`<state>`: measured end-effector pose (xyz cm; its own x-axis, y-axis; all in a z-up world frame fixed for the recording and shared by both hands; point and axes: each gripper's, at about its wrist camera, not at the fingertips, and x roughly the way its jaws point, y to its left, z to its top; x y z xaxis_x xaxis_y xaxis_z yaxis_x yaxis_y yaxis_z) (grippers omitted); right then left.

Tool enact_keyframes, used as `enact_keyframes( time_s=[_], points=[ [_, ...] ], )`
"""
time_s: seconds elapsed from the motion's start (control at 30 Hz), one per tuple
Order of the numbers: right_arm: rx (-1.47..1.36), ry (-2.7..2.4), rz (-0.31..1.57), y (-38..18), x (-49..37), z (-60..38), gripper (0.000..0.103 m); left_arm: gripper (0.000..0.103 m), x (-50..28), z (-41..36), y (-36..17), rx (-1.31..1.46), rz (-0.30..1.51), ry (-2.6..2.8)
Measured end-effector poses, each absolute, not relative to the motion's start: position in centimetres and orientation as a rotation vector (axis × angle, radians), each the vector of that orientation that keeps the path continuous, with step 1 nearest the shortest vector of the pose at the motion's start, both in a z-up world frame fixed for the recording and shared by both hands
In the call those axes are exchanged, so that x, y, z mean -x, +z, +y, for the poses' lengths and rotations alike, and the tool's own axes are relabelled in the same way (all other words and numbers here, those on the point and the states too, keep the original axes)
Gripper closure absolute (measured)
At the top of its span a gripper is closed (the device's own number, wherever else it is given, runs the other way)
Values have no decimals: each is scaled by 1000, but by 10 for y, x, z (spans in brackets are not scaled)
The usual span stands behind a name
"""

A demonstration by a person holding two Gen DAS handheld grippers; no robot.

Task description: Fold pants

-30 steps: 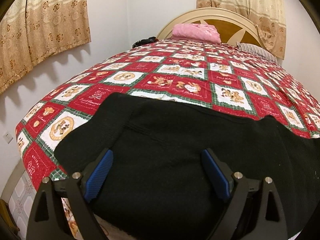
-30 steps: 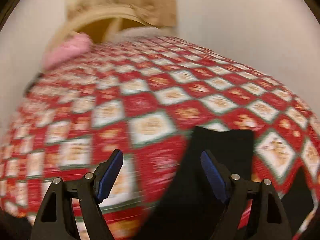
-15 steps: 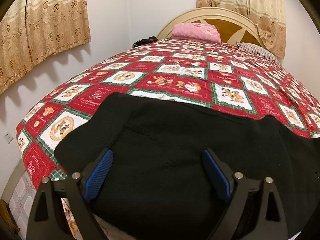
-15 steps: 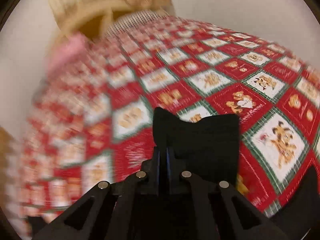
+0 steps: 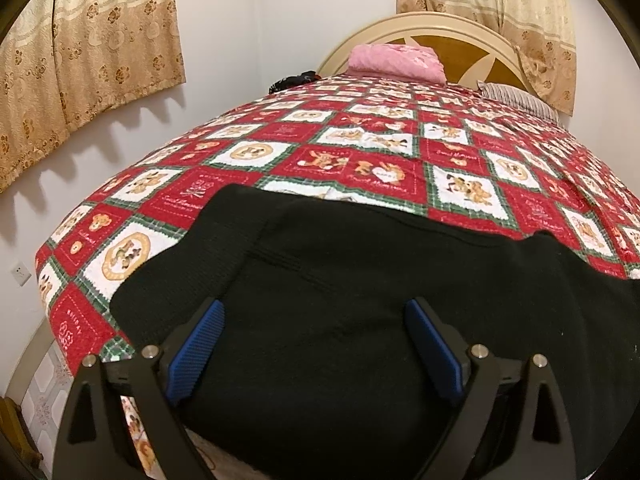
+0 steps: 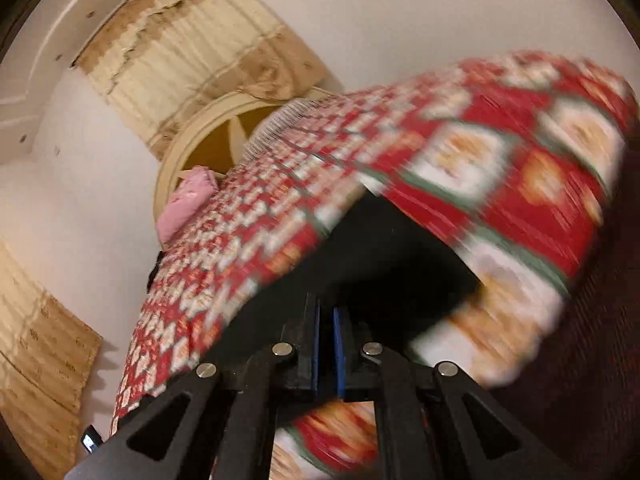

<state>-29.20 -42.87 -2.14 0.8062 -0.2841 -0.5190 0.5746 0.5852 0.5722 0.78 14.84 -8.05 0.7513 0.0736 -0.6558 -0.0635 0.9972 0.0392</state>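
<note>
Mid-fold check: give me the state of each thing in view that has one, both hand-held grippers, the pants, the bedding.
Left hand-held gripper: open, over the pants, gripping nothing.
Right hand-held gripper: shut on the pants, black cloth pinched between its pads.
Pants: black, spread flat near the bed's foot; one end lifted by the right gripper.
Quilt: red patchwork, spread flat over the bed.
Pink blanket: folded, by the headboard.
Curtains: drawn.

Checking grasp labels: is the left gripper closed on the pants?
No. The left gripper stands wide open over the black pants, its blue pads apart.
</note>
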Motion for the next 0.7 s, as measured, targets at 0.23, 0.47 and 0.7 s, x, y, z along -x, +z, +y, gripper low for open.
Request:
enact_keyframes(
  time_s=[0.23, 0.47, 0.7],
  points=[
    [-864, -506, 476, -34, 302, -440, 93, 6, -9, 147, -80, -23, 720, 87],
    [-465, -832, 362, 34, 313, -422, 54, 5, -9, 146, -80, -32, 720, 98],
    [-364, -725, 658, 11, 218, -470, 52, 4, -10, 145, -80, -34, 726, 98]
  ],
)
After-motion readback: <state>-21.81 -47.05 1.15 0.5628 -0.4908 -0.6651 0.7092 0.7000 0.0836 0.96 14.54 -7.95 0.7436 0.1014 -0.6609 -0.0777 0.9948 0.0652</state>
